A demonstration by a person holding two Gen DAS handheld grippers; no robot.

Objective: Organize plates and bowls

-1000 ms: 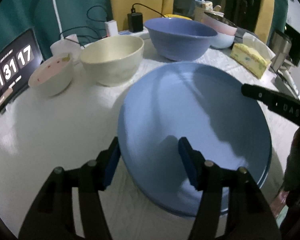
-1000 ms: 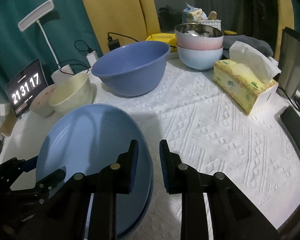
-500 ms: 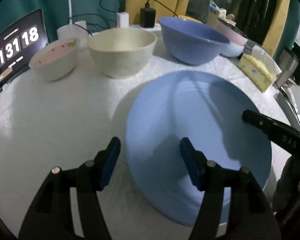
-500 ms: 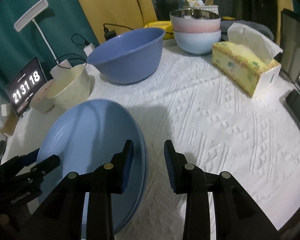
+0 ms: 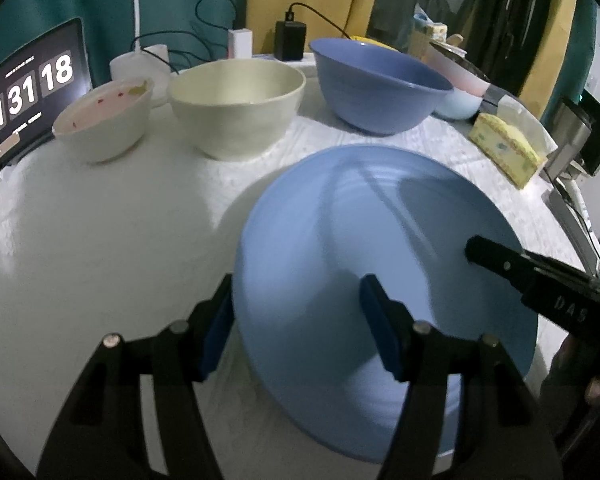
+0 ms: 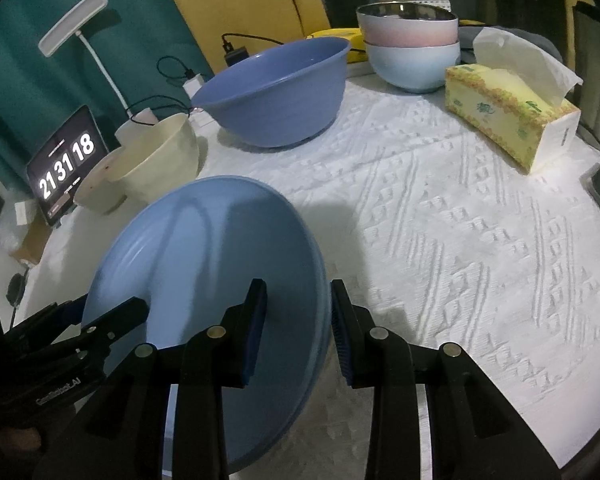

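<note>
We had the light blue plate (image 5: 380, 240) straddled at opposite rims, near the table's (image 6: 480, 220) front edge: the left gripper (image 5: 296, 320) stood released, the right gripper (image 6: 298, 328) too, neither visibly pressing. Two plates seemed stacked, though blur hid the edges. We judged placing finished; next, withdraw and nest bowls. We counted five bowls: blue (image 6: 276, 92), cream (image 5: 236, 108), small white (image 5: 104, 120), and a stacked pair (image 6: 412, 48).

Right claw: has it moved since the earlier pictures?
Yes. The right claw shifted left against the blue plate: the rim, earlier under its left finger, now sits between both fingers.
</note>
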